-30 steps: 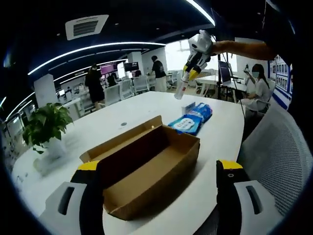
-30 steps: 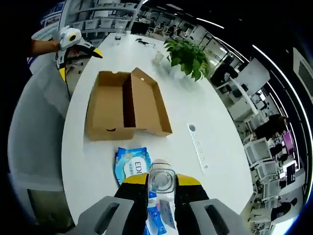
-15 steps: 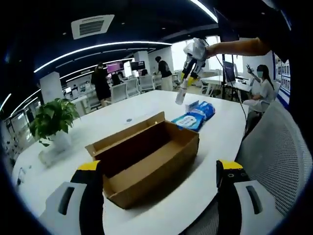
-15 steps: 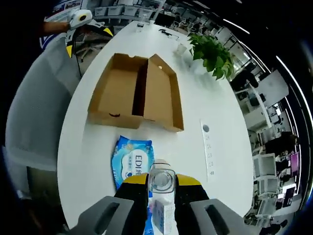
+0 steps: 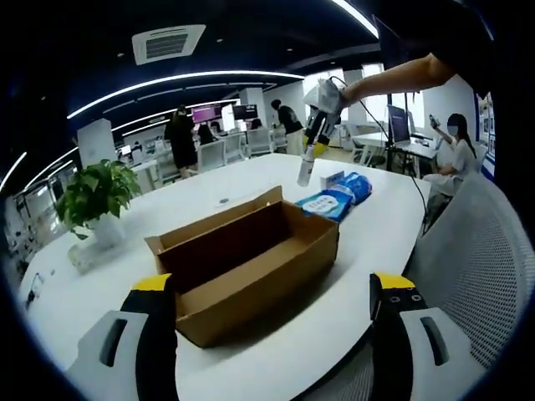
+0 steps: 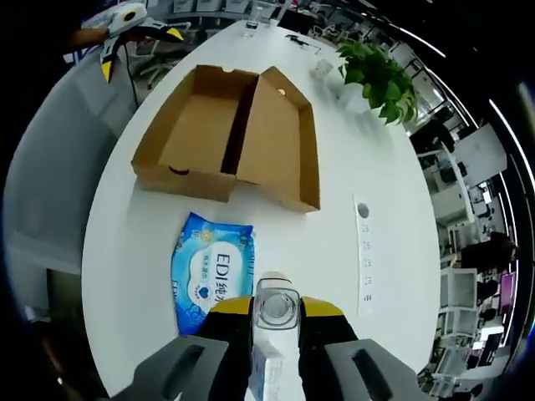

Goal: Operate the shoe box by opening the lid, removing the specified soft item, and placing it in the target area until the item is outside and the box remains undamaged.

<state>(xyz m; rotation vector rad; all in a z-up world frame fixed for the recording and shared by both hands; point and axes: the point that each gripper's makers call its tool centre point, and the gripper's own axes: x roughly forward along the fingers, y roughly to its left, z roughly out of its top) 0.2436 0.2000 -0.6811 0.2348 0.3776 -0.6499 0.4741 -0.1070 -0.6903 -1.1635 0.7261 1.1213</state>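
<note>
The brown cardboard shoe box (image 5: 251,255) lies open on the white table (image 5: 368,242), its lid folded back and its inside bare. My left gripper (image 5: 272,284) hangs open in front of the box, holding nothing. A blue pack of wet wipes (image 5: 332,197) lies on the table beyond the box. My right gripper (image 5: 320,109) hovers above that pack, shut on a clear bottle (image 5: 306,167). In the right gripper view the bottle (image 6: 277,305) sits between the shut jaws, above the wipes pack (image 6: 209,269), with the box (image 6: 230,138) farther off and the left gripper (image 6: 134,25) at top left.
A potted plant (image 5: 94,192) stands at the table's far left end. A white mesh chair (image 5: 476,276) is at the table's near right edge. A flat socket strip (image 6: 364,251) is set in the table top. Several people stand or sit in the office behind.
My right gripper has come down and closer to the table with the bottle, over the wipes pack. The left gripper stays open in front of the box; its view has shifted slightly.
</note>
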